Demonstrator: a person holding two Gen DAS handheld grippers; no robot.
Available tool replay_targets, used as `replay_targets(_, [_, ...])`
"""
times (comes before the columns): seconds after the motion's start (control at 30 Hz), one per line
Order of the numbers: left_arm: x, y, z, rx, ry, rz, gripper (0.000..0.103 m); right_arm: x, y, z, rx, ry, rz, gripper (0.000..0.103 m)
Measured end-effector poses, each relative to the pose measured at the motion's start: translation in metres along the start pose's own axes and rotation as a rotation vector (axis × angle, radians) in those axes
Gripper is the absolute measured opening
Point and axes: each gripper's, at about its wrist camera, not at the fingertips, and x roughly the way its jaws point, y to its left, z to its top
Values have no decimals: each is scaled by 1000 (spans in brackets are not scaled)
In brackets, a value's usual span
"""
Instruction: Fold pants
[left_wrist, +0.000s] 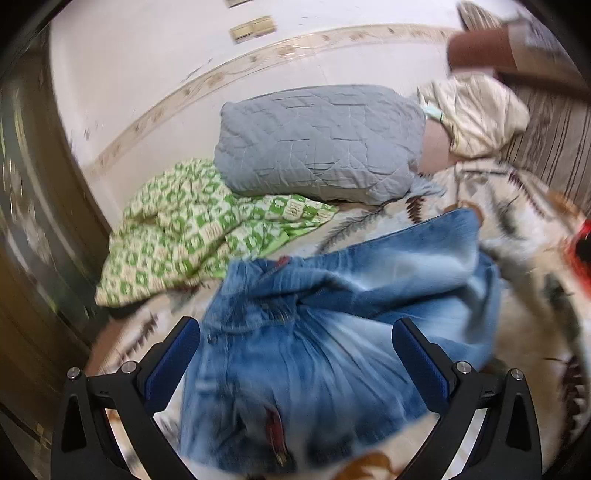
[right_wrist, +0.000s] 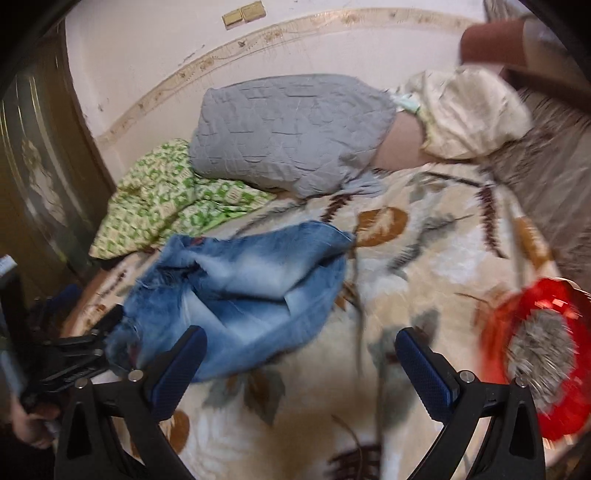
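Blue-padded jaws of the left gripper (left_wrist: 295, 354) stand released, straddling the crumpled jeans (left_wrist: 332, 332) at lower centre, legs running toward upper right. Also released, the right gripper (right_wrist: 301, 363) hovers over the leaf-print blanket (right_wrist: 424, 258); the jeans lie to its left, so the left gripper is nearer.

We see the pants (right_wrist: 236, 295) lying on the bed (right_wrist: 424, 266), near and left. Far behind them sit a quilted pillow (right_wrist: 288, 133) and, further left, a crumpled blanket (right_wrist: 166, 199). A basket (right_wrist: 535, 354) rests at the right.
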Motion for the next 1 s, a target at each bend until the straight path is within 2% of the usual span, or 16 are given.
replay_targets(0.1, [18,-19,8,96,-17,18,103,22,-25,18,45,11,73,103])
replay_targets(0.2, [31,-41,12,198,-45,25,103,41,-39,38,40,28,53,103])
replay_targets(0.23, [36,-49,14,235,-57,20,103,47,-42,45,10,26,20,103])
replay_targets(0.33, [54,-73,19,328,-72,-20,103,64,-49,62,-41,63,-34,103])
replay_targets(0.47, [74,-96,22,426,-75,-55,103,94,-60,87,-28,143,-29,103])
replay_targets(0.6, [91,-97,24,428,-46,-142,103,124,-70,108,12,215,-10,103])
replay_targets(0.7, [111,-93,23,400,6,-207,103,144,-69,117,2,267,-20,101])
replay_targets(0.77, [119,-92,20,400,24,-235,103,157,-65,119,-26,299,-32,97])
replay_targets(0.83, [126,-95,18,420,43,-264,103,174,-62,117,-40,354,-43,86])
replay_targets(0.97, [137,-100,16,454,51,-279,102,198,-56,106,-45,429,3,77])
replay_targets(1.0, [141,-101,16,460,51,-285,97,201,-55,103,-38,439,18,76])
